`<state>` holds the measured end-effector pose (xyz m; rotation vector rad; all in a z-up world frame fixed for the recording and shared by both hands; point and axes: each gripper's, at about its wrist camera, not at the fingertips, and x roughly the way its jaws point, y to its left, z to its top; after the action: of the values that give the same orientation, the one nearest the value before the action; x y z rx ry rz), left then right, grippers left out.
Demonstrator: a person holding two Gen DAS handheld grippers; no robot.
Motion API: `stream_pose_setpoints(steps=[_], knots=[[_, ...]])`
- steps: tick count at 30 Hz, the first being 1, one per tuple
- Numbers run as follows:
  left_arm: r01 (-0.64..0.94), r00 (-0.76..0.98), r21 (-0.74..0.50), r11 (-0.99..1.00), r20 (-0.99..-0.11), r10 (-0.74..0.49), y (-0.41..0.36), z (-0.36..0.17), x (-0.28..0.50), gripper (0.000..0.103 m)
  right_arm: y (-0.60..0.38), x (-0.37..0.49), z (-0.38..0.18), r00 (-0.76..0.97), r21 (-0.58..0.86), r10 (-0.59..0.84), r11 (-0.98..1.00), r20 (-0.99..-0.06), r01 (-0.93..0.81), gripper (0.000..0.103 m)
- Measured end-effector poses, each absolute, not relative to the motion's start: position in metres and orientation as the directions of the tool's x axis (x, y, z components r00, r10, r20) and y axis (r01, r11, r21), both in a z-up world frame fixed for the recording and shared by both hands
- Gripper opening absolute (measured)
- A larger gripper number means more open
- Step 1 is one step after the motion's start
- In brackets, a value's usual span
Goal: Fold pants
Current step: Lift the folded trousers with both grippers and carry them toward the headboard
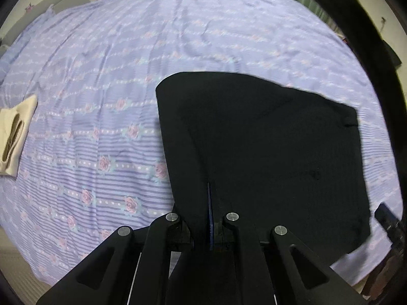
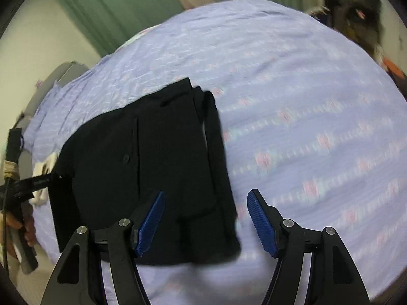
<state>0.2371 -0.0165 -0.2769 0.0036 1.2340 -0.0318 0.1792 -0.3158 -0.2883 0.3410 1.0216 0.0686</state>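
Black pants (image 1: pixel 267 147) lie folded into a compact stack on the purple floral bedsheet (image 1: pixel 101 76). My left gripper (image 1: pixel 210 203) is shut on the near left edge of the pants, its fingers pressed together over the dark cloth. In the right wrist view the same pants (image 2: pixel 157 165) lie left of centre, with layered folded edges on their right side. My right gripper (image 2: pixel 204 218) is open and empty, its blue pads (image 2: pixel 260 222) spread above the pants' near right corner. The left gripper (image 2: pixel 33 181) shows at the far left, gripping the pants' left edge.
A beige folded garment (image 1: pixel 14 134) lies at the bed's left edge. Green curtains (image 2: pixel 106 5) and a wall stand behind the bed. Dark clutter (image 2: pixel 356 7) sits at the far right. The sheet (image 2: pixel 318 127) stretches wide to the right of the pants.
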Motion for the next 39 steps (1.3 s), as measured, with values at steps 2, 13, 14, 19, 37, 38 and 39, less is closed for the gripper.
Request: stream_pose_setpoints(steps=[2,13,14,19,37,38,39], knots=[[0.028,0.32,0.003,1.0,-0.947,-0.006,-0.015,-0.288,0.24,0.009,-0.318,0.199,-0.303,0.5,0.342,0.265,0.937,-0.825,0.067,0.068],[0.025,0.292,-0.002,1.0,-0.956,-0.01,-0.013,-0.319,0.248,0.009,-0.32,0.254,-0.343,0.404,0.453,0.439,0.889,-0.802,-0.067,0.067],[0.023,0.292,-0.004,1.0,-0.956,-0.011,-0.013,-0.321,0.248,0.009,-0.321,0.259,-0.345,0.398,0.454,0.447,0.887,-0.801,-0.082,0.067],[0.032,0.309,0.005,0.999,-0.951,-0.005,-0.017,-0.324,0.247,0.009,-0.318,0.282,-0.356,0.359,0.517,0.525,0.846,-0.771,-0.128,0.068],[0.048,0.406,-0.226,0.973,-0.886,-0.225,0.0,-0.258,0.214,0.008,-0.277,0.27,-0.292,0.407,0.461,0.448,0.885,-0.796,-0.071,0.026],[0.065,0.414,-0.238,0.969,-0.877,-0.243,0.0,-0.249,0.211,0.008,-0.269,0.263,-0.28,0.419,0.443,0.432,0.893,-0.798,-0.078,0.026],[0.093,0.428,-0.238,0.967,-0.867,-0.255,0.0,-0.236,0.206,0.008,-0.263,0.259,-0.27,0.428,0.427,0.419,0.9,-0.801,-0.083,0.026]])
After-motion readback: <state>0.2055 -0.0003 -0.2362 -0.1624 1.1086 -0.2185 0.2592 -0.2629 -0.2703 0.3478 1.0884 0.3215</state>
